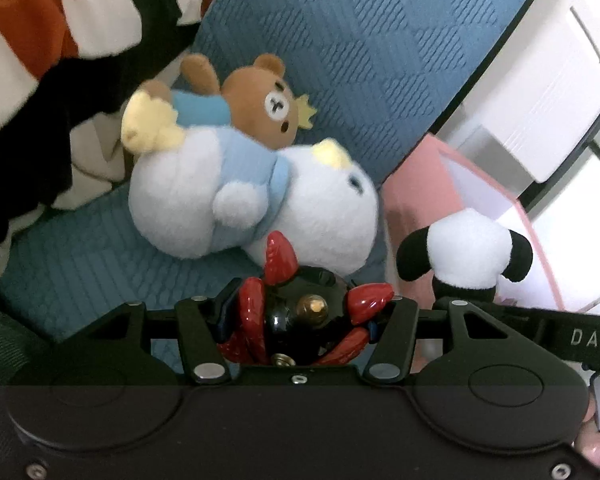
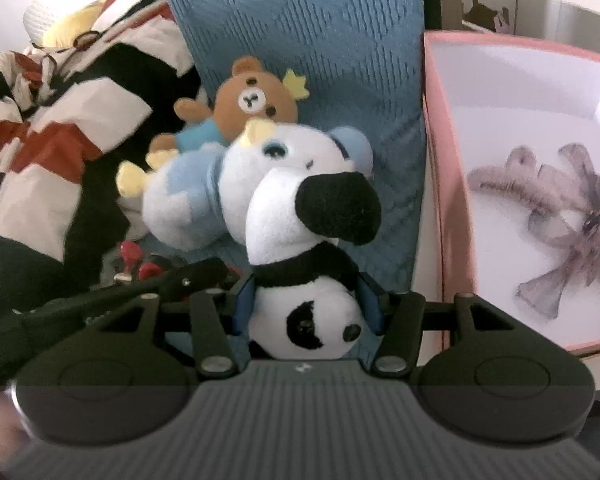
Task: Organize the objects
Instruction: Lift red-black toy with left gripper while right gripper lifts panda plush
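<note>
My left gripper [image 1: 300, 312] is shut on a red and black ornament [image 1: 284, 308] with glossy red petals and a gold bead, held above the blue cushion [image 1: 360, 40]. My right gripper [image 2: 306, 304] is shut on a black and white panda plush [image 2: 300, 232], gripping its body with the head toward the camera. The panda [image 1: 466, 248] also shows in the left wrist view, in front of the pink box [image 1: 412, 184]. Its white inside [image 2: 520, 100] holds a grey hair claw [image 2: 548, 200]. A brown bear plush [image 1: 260, 104] and a white and blue plush [image 1: 228, 192] lie on the cushion.
A striped orange, black and white blanket [image 1: 40, 20] is heaped to the left of the cushion. A white drawer unit [image 1: 540, 80] stands behind the pink box. A hand [image 1: 596, 448] shows at the lower right edge of the left wrist view.
</note>
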Demonstrator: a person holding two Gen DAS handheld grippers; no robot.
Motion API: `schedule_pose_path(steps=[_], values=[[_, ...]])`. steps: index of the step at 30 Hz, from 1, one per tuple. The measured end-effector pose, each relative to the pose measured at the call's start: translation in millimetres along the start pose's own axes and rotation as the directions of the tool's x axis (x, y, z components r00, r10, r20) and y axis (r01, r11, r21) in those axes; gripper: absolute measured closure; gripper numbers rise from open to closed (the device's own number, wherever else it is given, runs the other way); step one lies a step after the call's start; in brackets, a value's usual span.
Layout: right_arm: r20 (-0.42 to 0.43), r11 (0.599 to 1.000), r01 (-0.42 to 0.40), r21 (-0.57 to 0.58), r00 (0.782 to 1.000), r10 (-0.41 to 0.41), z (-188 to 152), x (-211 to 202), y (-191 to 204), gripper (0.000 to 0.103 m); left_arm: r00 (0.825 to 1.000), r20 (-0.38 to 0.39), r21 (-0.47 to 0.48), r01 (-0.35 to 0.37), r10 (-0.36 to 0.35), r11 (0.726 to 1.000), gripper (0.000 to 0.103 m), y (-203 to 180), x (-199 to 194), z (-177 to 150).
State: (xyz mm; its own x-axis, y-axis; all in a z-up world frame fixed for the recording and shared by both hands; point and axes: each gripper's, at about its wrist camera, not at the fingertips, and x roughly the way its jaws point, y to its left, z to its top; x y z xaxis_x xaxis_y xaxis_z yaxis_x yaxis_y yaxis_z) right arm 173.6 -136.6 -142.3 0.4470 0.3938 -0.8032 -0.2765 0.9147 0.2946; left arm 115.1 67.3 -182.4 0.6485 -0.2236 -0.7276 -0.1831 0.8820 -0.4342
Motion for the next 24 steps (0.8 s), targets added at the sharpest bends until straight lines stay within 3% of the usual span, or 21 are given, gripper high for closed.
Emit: schedule_pose_path(steps=[17,24], values=[[0.09,0.999,-0.024,-0.027,0.996,0.026,52,-73,2,0.046,0.998,0.044,0.03,-0.038,0.037,0.999,0.05,-46,-61,84],[0.131,0.999,-0.035,-0.035,0.991,0.039,71,-100,-3,0.046,0.999,0.046,0.071,-0.018,0.015,0.997,0.05,-81,-72,102]])
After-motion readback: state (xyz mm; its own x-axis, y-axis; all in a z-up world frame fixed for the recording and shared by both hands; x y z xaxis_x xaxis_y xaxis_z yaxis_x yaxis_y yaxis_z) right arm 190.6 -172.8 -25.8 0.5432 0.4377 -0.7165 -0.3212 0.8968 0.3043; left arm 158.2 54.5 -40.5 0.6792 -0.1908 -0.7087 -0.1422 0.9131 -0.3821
